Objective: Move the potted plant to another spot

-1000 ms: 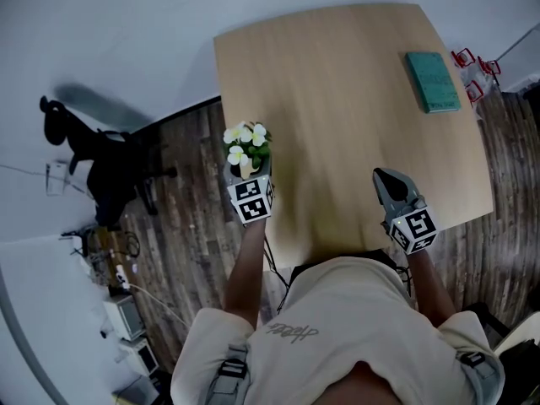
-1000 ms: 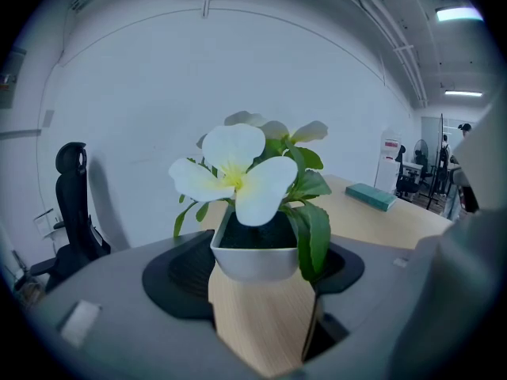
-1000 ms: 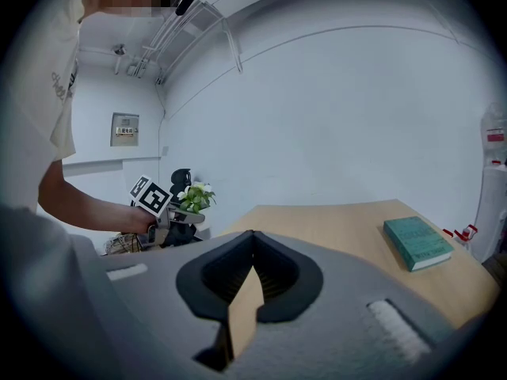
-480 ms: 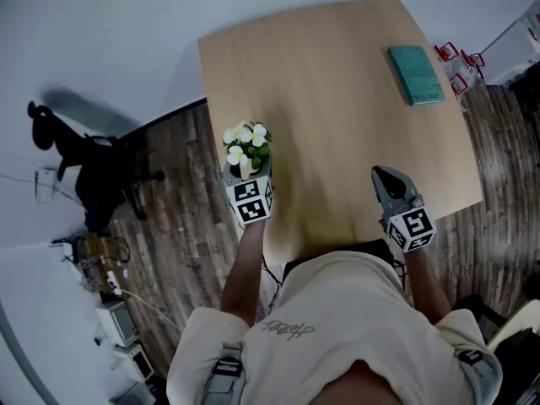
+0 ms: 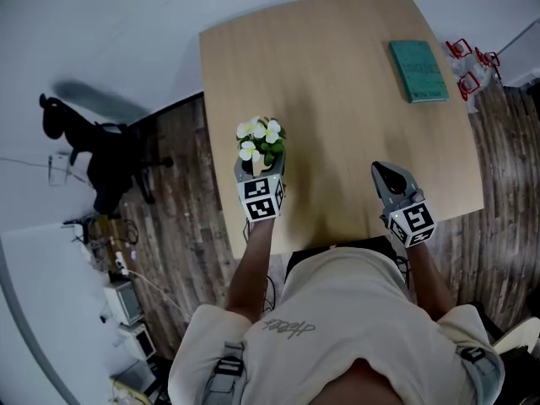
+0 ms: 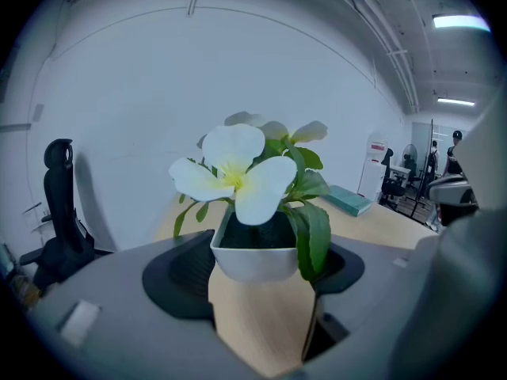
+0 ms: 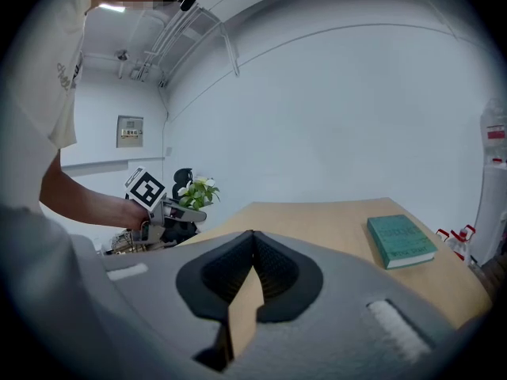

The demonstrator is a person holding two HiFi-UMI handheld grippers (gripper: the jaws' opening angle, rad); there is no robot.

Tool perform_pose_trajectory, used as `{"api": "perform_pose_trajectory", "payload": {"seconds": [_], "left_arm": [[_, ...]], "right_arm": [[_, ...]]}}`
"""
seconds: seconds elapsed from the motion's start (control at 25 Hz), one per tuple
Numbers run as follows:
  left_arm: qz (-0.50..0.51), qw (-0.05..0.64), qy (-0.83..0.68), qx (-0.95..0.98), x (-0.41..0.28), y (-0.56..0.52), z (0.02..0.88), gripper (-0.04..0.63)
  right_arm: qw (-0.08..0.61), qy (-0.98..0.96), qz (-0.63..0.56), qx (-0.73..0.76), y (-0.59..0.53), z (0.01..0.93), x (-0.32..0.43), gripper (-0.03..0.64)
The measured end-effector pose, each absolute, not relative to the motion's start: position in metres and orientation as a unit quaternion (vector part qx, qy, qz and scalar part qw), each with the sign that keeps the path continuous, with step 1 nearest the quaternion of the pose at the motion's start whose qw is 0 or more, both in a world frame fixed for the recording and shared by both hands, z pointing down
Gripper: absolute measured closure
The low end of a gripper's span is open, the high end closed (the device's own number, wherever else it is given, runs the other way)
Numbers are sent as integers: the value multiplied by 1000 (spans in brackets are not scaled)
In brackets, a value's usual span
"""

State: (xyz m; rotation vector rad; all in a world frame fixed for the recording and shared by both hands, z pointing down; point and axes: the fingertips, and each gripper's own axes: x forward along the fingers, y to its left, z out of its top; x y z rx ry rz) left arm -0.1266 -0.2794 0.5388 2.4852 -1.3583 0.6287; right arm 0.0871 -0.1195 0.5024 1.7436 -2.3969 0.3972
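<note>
The potted plant (image 5: 260, 142), white flowers and green leaves in a small white pot (image 6: 253, 256), is over the left part of the wooden table (image 5: 337, 83). My left gripper (image 5: 256, 169) is shut on the pot, with a jaw pressing on each side (image 6: 257, 269). I cannot tell whether the pot touches the table. My right gripper (image 5: 388, 175) hovers near the table's front right edge. It is shut and empty, its tips meeting (image 7: 252, 236). The right gripper view shows the plant (image 7: 196, 190) far to the left.
A teal book (image 5: 418, 70) lies at the table's far right corner and also shows as the book (image 7: 400, 240). A black office chair (image 5: 97, 154) stands on the wood floor to the left. Red-framed items (image 5: 472, 62) sit past the right edge. Clutter (image 5: 118, 285) lies at the lower left.
My left gripper has carried the plant a little to the right, further in from the table's left edge. The right gripper has stayed put.
</note>
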Motion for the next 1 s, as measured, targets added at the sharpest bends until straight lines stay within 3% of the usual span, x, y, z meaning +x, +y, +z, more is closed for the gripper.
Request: {"api": "perform_pose_trajectory", "payload": {"seconds": [0.64, 1.0], "left_arm": [[255, 129, -407, 867, 24, -213, 570, 244], [272, 137, -381, 873, 83, -193, 607, 244]], "right_arm": [[59, -782, 166, 598, -77, 543, 225, 614], [56, -777, 190, 597, -68, 566, 266, 614]]}}
